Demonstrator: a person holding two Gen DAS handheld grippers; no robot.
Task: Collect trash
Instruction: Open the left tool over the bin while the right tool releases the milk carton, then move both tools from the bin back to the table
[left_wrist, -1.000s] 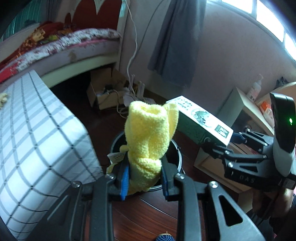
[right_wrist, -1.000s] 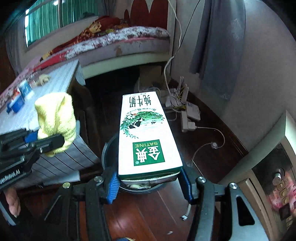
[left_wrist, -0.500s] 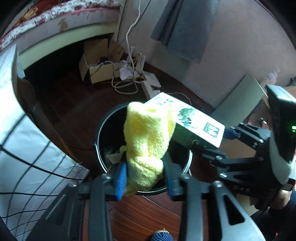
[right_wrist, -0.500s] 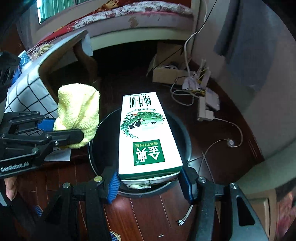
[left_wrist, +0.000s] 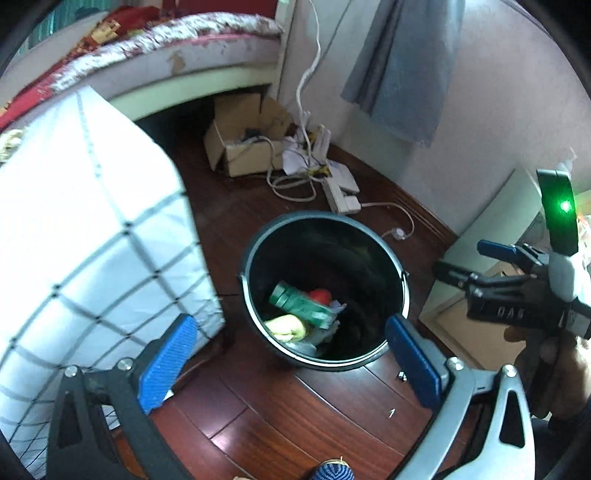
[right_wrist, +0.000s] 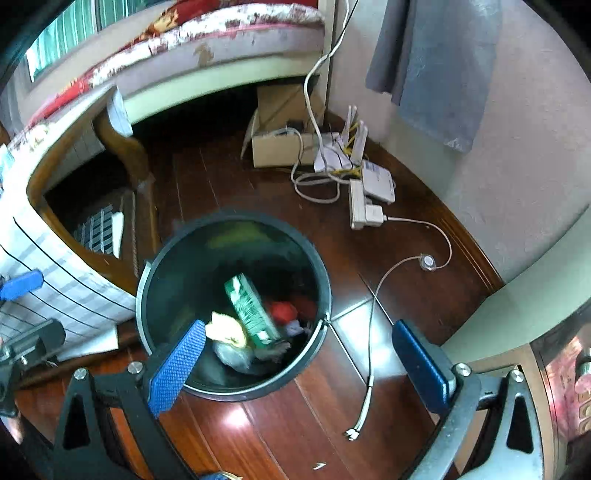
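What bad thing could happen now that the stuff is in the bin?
Both the left gripper and the right gripper hang open and empty right above the black bin. Swinging away low might bump its rim and tip out the green carton and yellow cloth. The loose white cable beside the bin could snag a foot.

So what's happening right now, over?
Left gripper and right gripper open, empty. Milk carton and yellow cloth lie in bin. Nothing blocking.
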